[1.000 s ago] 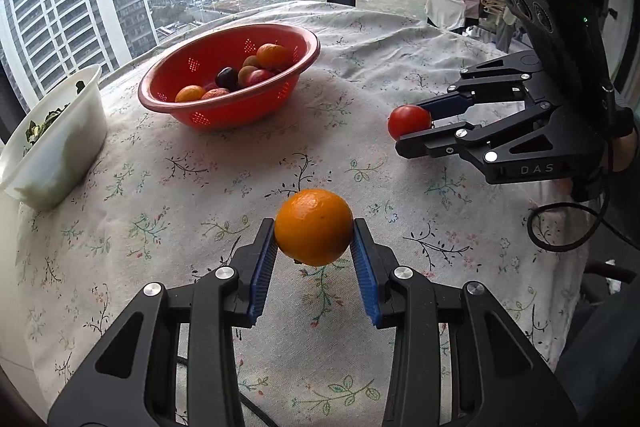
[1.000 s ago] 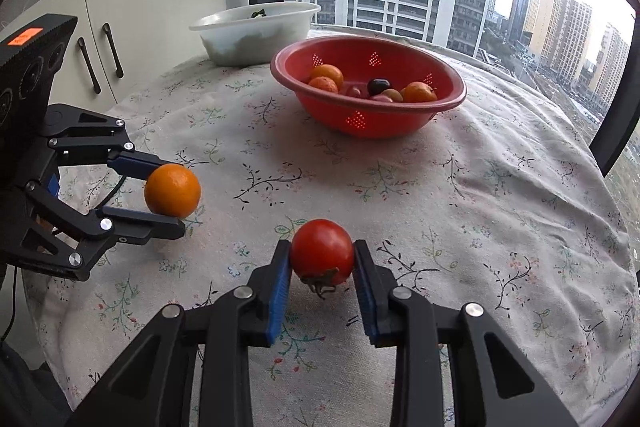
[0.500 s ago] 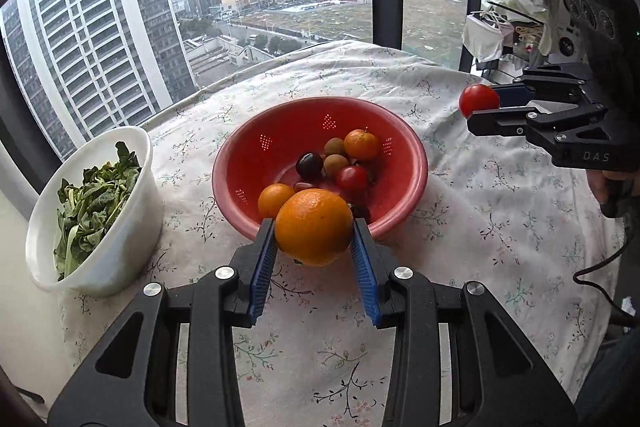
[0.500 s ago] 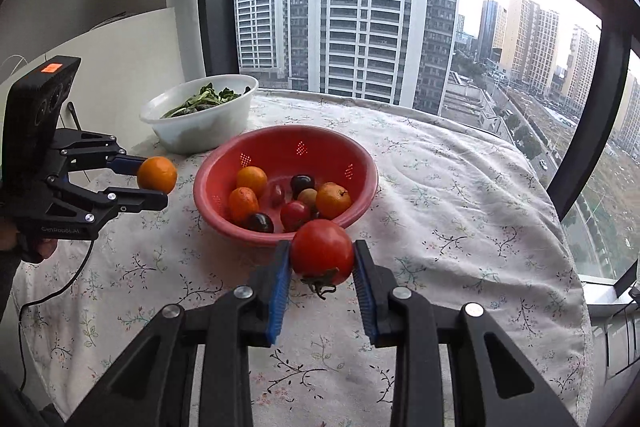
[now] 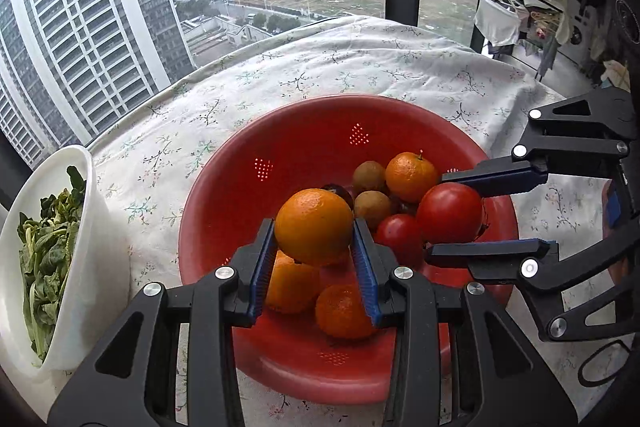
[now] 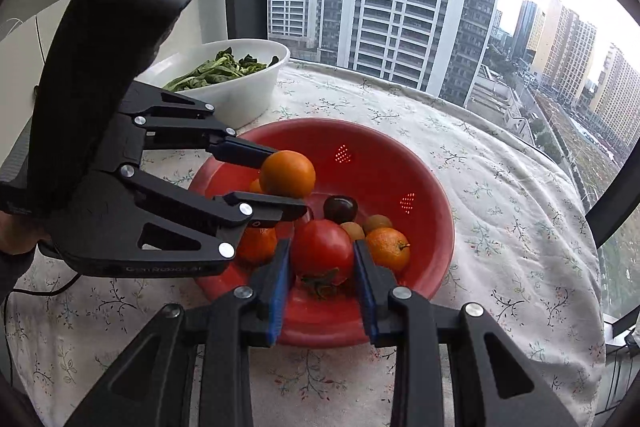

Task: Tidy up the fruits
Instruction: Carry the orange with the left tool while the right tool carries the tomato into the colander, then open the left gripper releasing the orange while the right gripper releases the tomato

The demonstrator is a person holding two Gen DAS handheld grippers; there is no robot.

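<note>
left tool [image 6: 286,187] body lettering too blurred to read, orange [image 5: 314,225] clamped

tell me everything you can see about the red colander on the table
The red colander is a round, shallow bowl of what looks like plastic, with small patches of drain holes in its wall that glow where light comes through. It sits upright on the flowered tablecloth, next to a white bowl of greens. Inside lie several oranges, a tomato, small brownish fruits and a dark one. Above it the left gripper holds an orange and the right gripper a tomato; neither visibly touches it.
</note>
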